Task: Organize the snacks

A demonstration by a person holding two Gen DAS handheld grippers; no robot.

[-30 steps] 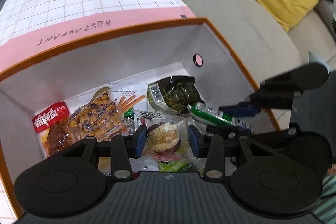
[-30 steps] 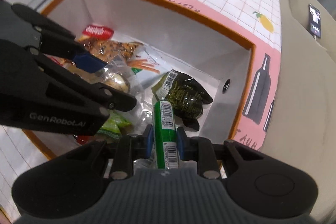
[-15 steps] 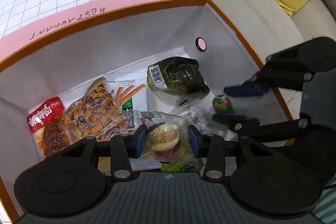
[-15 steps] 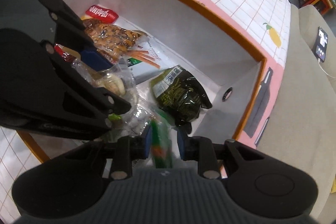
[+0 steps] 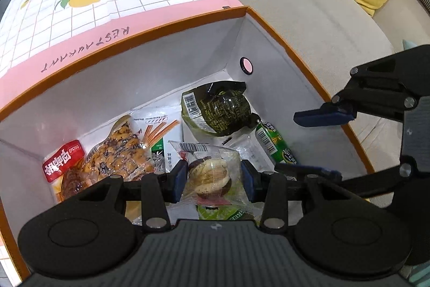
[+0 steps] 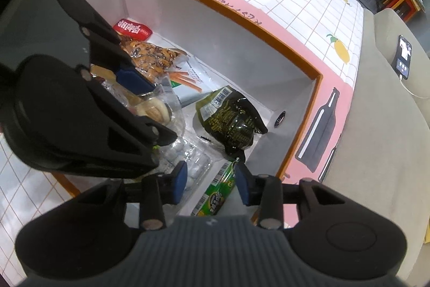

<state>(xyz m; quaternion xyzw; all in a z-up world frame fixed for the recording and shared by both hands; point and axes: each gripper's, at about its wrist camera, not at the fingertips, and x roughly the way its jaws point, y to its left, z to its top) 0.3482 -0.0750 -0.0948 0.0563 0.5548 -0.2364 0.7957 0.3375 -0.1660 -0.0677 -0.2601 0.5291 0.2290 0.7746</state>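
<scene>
So the left gripper has its pads clamped on a clear-wrapped pastry, hanging over the near side of the white orange-rimmed box. The right gripper has its fingers spread wide with nothing between them, and the green tube snack lies loose on the box floor by the right wall, just beside the dark green packet in the far right corner. Over at the left wall there's a red-labelled packet next to a chocolate-drizzled snack bag.

tablecloth: "RESTAURANT" | other packet print unreadable
</scene>
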